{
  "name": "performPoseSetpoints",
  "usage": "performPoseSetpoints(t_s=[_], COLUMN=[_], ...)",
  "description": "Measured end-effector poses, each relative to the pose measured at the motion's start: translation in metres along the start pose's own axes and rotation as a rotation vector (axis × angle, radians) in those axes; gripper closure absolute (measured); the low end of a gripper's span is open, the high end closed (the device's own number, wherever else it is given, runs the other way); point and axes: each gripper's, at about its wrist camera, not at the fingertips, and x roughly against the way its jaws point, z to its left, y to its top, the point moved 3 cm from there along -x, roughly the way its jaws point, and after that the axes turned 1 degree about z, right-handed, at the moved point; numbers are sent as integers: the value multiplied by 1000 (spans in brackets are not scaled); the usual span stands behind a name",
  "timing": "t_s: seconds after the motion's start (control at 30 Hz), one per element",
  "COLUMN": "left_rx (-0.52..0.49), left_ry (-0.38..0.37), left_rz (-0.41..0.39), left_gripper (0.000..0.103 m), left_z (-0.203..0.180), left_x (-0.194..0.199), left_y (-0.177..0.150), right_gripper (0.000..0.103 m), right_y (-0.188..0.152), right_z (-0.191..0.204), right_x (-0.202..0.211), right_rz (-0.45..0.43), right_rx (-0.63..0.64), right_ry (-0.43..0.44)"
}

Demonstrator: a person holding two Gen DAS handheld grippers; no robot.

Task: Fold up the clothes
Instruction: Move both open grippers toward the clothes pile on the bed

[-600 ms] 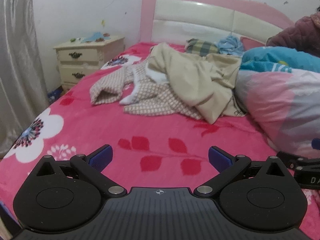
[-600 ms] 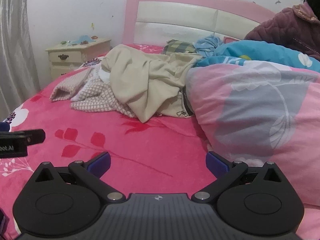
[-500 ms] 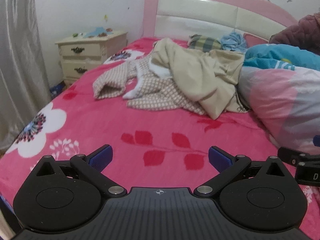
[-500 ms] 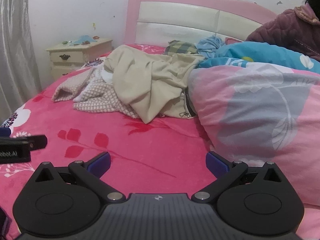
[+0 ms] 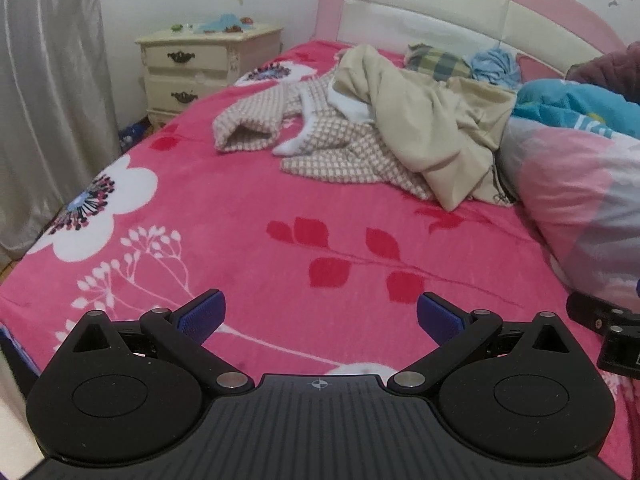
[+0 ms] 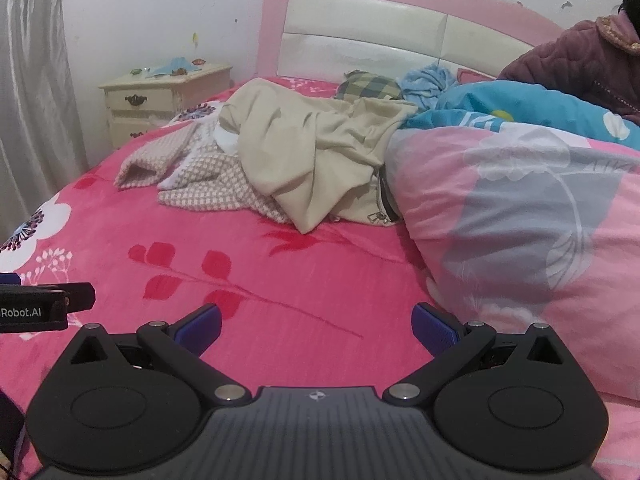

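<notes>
A crumpled beige garment lies on a brown-and-white checked garment in a heap at the middle of the pink bed. Behind the heap sit a green plaid piece and a light blue piece. My left gripper hovers open over the near part of the pink floral blanket, well short of the heap. My right gripper is open too, over the blanket, with nothing between its fingers.
A pink and grey duvet bulks along the right side, a blue one behind it. A person in a maroon quilted jacket sits at the far right. A cream nightstand and grey curtain stand left.
Both grippers have tipped downward and moved a little toward the heap, so the clothes sit lower and larger in view. Their jaws stayed wide apart.
</notes>
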Motion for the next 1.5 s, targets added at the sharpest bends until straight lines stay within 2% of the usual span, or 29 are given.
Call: performPoseSetpoints(t_s=[0.2, 0.73, 1.5], left_rx=[-42, -44, -46], left_ry=[8, 10, 33], left_rz=[-11, -4, 26], left_gripper=[0, 0, 0], left_z=[-4, -5, -8], left_x=[5, 6, -15], left_y=[-2, -4, -6], right_gripper=[0, 0, 0], right_y=[1, 2, -7], right_z=[3, 3, 3], right_x=[7, 11, -13], right_rz=[-7, -4, 30], right_rx=[4, 6, 12], right_ry=[3, 0, 2])
